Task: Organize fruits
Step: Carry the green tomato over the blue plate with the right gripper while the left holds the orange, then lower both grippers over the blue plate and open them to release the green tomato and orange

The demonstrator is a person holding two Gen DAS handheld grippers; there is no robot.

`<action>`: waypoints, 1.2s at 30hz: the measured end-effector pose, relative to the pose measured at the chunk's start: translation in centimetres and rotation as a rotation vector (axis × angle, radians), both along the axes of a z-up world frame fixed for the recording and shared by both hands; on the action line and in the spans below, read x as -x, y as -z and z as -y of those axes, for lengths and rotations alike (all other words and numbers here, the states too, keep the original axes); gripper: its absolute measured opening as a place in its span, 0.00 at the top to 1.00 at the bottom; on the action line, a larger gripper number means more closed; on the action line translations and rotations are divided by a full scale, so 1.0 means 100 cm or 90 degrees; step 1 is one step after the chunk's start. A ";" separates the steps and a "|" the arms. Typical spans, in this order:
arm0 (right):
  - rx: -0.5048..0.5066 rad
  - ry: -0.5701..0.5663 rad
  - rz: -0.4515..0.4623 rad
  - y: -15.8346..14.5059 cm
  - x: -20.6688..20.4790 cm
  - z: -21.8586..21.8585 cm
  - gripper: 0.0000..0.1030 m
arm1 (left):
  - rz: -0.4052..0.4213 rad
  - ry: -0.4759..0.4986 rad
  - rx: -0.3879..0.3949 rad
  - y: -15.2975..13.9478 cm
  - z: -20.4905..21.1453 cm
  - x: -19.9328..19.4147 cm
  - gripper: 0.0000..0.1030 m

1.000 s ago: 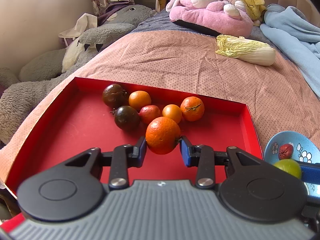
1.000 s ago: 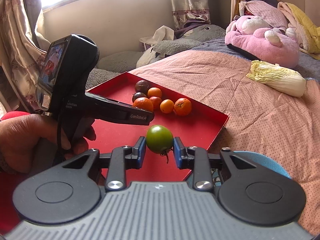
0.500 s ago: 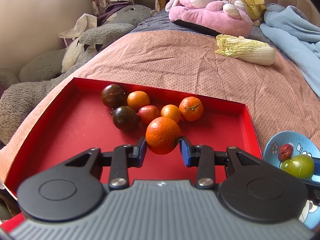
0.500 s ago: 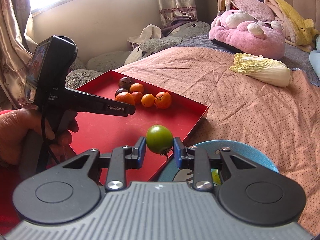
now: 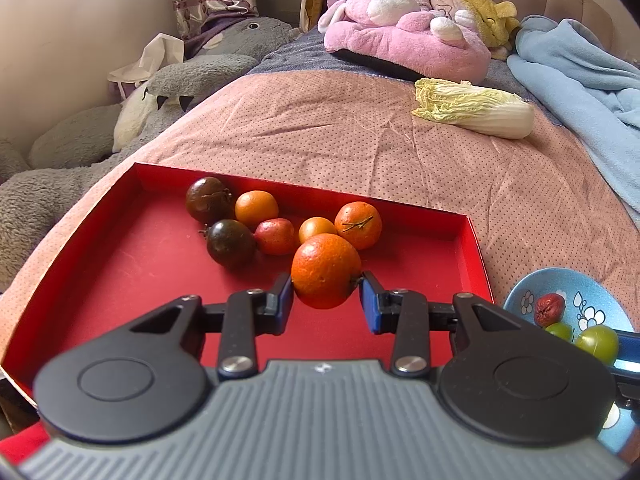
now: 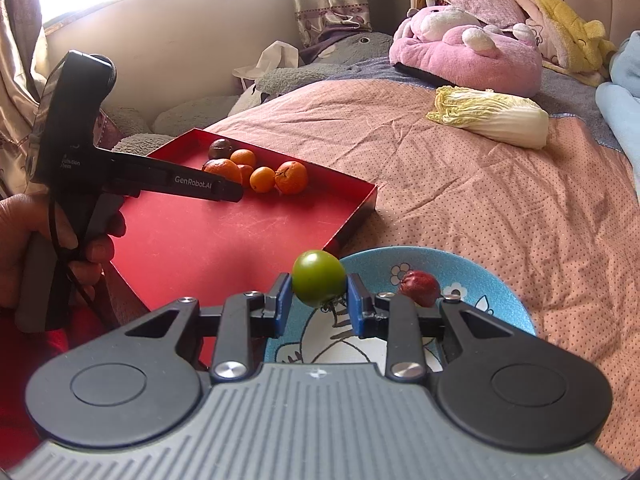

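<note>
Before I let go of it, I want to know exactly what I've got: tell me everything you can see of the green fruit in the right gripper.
The green tomato is small, round, smooth and glossy, evenly green, with a thin dark stem hanging from its underside. The right gripper is shut on it, blue pads pressing both its sides. It hangs over the near-left rim of the blue bowl, touching nothing but the pads. A wrinkled red fruit lies in the bowl to its right.

Ahead of your left tool point(image 5: 325, 306) the fruit cluster point(image 5: 280, 224) blocks the red tray's point(image 5: 120, 264) far middle; bare floor lies left and right of it. Under your right tool point(image 6: 316, 304), the blue bowl point(image 6: 492, 292) holds a red fruit point(image 6: 420, 288), its far side bare
</note>
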State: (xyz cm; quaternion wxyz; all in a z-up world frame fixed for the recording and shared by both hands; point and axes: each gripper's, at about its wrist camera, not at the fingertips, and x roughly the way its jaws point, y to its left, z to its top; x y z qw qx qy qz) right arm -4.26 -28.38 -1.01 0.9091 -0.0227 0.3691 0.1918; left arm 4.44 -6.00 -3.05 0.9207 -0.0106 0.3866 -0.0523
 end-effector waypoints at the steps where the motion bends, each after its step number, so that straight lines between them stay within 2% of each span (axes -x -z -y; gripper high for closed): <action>1: 0.001 0.003 -0.001 0.001 0.001 0.002 0.67 | 0.002 0.004 0.003 -0.001 0.002 0.001 0.62; 20: 0.019 0.067 -0.015 0.010 0.017 0.050 0.67 | 0.039 0.113 0.001 -0.007 0.057 0.018 0.62; 28: 0.028 0.083 -0.013 0.012 0.020 0.061 0.67 | 0.039 0.158 0.011 -0.004 0.076 0.032 0.62; 36: 0.051 0.090 -0.021 0.022 0.017 0.065 0.67 | 0.032 0.230 0.010 0.002 0.097 0.047 0.62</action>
